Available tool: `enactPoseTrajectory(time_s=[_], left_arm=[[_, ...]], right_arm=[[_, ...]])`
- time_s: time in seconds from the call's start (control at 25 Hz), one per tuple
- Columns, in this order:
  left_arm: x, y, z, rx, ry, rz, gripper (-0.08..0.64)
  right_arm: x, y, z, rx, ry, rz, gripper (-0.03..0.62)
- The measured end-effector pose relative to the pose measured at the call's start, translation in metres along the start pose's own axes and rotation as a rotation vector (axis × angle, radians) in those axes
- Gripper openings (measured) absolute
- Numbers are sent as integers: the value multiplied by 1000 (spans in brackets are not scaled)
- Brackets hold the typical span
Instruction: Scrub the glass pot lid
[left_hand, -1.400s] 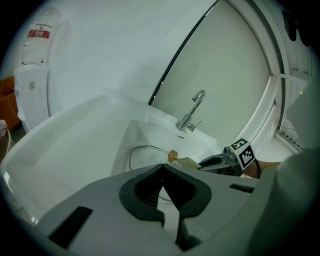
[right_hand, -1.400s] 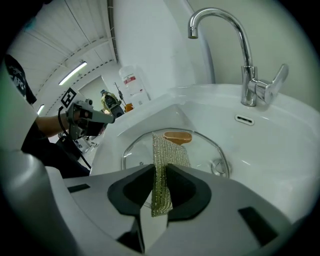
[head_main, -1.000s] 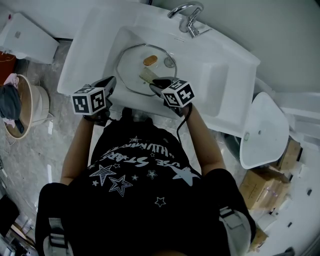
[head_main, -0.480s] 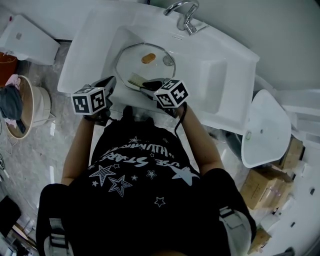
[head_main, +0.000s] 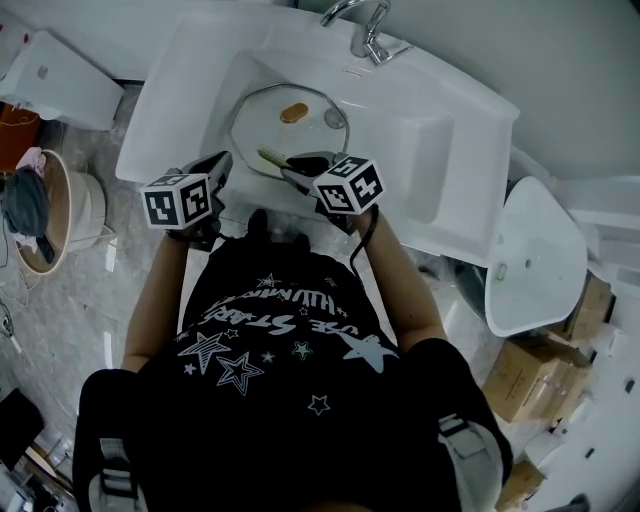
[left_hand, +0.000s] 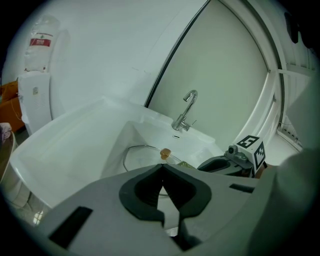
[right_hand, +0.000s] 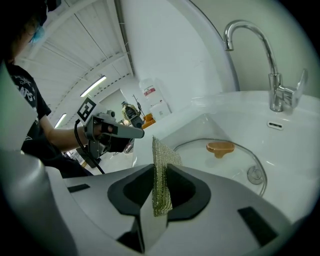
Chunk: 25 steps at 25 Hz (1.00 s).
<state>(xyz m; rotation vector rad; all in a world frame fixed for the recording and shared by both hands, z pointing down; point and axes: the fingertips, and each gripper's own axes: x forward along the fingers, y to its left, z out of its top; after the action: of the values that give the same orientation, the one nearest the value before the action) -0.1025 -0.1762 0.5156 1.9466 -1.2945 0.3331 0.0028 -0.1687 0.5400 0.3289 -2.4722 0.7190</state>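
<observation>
A round glass pot lid (head_main: 262, 118) with an orange knob (head_main: 294, 113) lies flat in the white sink basin (head_main: 400, 95). My right gripper (head_main: 293, 166) hovers over the lid's near edge, shut on a thin greenish scouring pad (head_main: 270, 157). In the right gripper view the pad (right_hand: 162, 150) stands upright between the jaws, with the lid (right_hand: 225, 162) and its knob (right_hand: 220, 147) beyond. My left gripper (head_main: 221, 166) is at the sink's front rim, left of the lid, shut and empty. Its view shows its jaw tips (left_hand: 162, 167) meeting, and the lid (left_hand: 142, 155) behind them.
A chrome faucet (head_main: 362, 30) stands at the sink's back, and a drain (head_main: 336, 118) sits beside the lid. A white toilet seat (head_main: 525, 260) and cardboard boxes (head_main: 540, 370) are on the right. A beige bin (head_main: 45, 210) stands on the floor at left.
My right gripper has carried the scouring pad a little to the left, over the lid's near edge. The left gripper has held its place.
</observation>
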Motion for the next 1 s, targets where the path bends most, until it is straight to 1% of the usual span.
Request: enactPoseTrajectory(time_s=[0.24,0.4,0.56,0.72,0.84,1.0], left_arm=[[1,-17,-4,15,1,6,8],[2,-34,-10,25,-5,9,8],[5,-50,-22,30,-4,6,8],[11,-62,-32,42,9,9,8],[15,-72,-33,68,22,2,8],[25,-82,-29,81,24,-16,8]], right_arm=[[-31,-12,3,30,-75,-39,77],[-61,-20,2,54,-132,-81,75],[-84,-30,-8,63,-161,-125,74],[-106,-43,-18,100,-194,-170,74],[-123,-49,-22,125,-218,-201,74],[-139,-59,-27,163,-255,-226,74]])
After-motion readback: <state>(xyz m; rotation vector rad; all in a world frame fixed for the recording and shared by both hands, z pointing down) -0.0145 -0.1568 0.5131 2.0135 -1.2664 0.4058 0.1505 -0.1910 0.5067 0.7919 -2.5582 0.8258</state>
